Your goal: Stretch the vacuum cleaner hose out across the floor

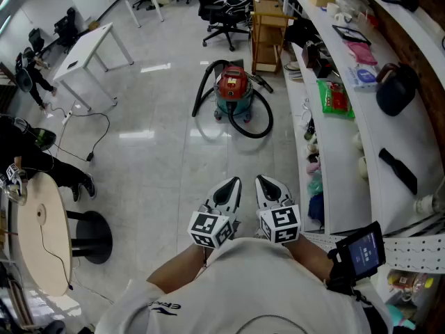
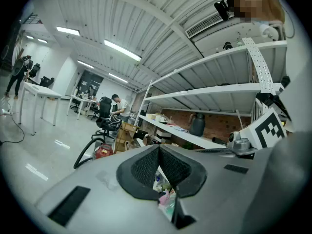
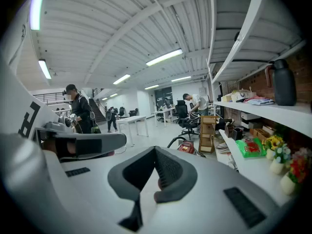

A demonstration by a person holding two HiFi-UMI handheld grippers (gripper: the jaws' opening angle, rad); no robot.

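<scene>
Approach stage, head view. The left tool [image 1: 229, 186] and right tool [image 1: 268, 184] are held side by side close to the person's body. Each has its jaws fully together and holds nothing, as each gripper view confirms.

The black corrugated vacuum hose [image 1: 245, 129] lies in loops on the glossy pale floor [image 1: 160, 158]. It curls around the red-and-teal canister vacuum cleaner [image 1: 231, 89], with one arc on the canister's left and a wider loop on its right. Hose and canister sit straight ahead of both tools and well apart from them, just beside the long white shelving [image 1: 342, 141] on the right.

No stretching has begun. The step in hand is judged to be closing the gap.

- Open one tool before reaching the hose.
- Grip near the hose's free end; which end is free cannot be settled from here.
- Draw the hose away from the canister toward the open floor on the left, since the shelving blocks the right.
- The canister may roll along, so the other tool could steady it.
</scene>
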